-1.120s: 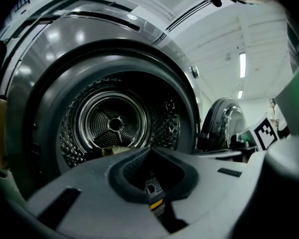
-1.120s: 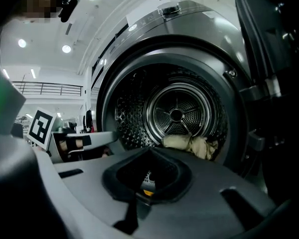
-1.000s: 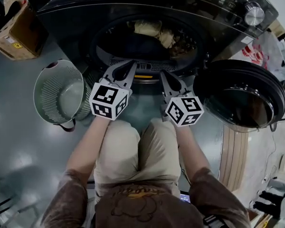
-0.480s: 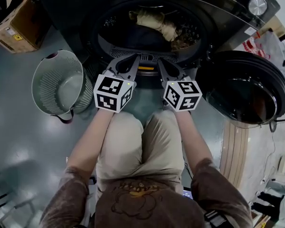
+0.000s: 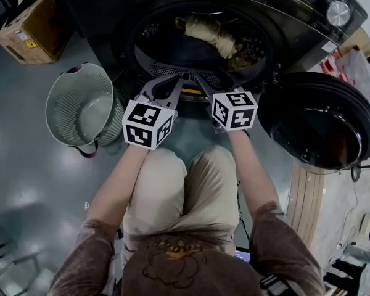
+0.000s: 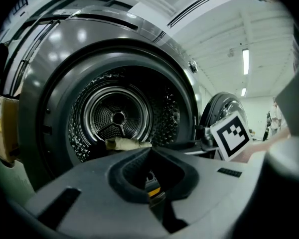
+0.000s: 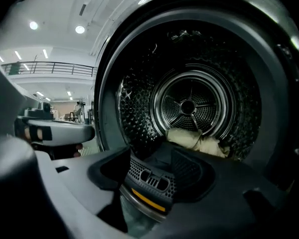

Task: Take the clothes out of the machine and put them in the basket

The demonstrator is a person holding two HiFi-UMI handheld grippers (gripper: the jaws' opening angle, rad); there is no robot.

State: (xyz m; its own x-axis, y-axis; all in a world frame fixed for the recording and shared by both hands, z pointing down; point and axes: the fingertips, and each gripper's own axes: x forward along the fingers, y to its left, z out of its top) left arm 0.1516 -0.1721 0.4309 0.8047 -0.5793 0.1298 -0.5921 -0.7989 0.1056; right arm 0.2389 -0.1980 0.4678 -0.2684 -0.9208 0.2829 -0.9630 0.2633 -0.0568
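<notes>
Crumpled beige cloth [image 5: 211, 32] lies on the floor of the drum, toward the back and right of the drum opening, with a brownish patterned piece [image 5: 246, 53] touching it on the right. No clothes are out yet. The drum belongs to a dark front-loading machine [image 5: 283, 8]; its round glass door [image 5: 317, 125] stands swung open right of the opening. A pale green perforated plastic basket [image 5: 57, 106] sits on the floor left of the opening and looks empty. Both tools hover just outside the opening's lower lip. The left gripper [image 5: 174, 80] has its jaws pressed together on nothing. The right gripper [image 5: 211, 82] has jaws that have just been opening, parted with nothing between them. Risk: going in low, a jaw could snag the grey grille with the yellow strip [image 7: 149, 183] at the lip. A shallow pinch could take one fold only, so the cloth slips free over the floor before reaching the basket. Unclear: a dark mass in front of the beige cloth may be a garment or bare drum. The gripper bodies hide the drum's near floor in both gripper views, so the piece count is unknown.
</notes>
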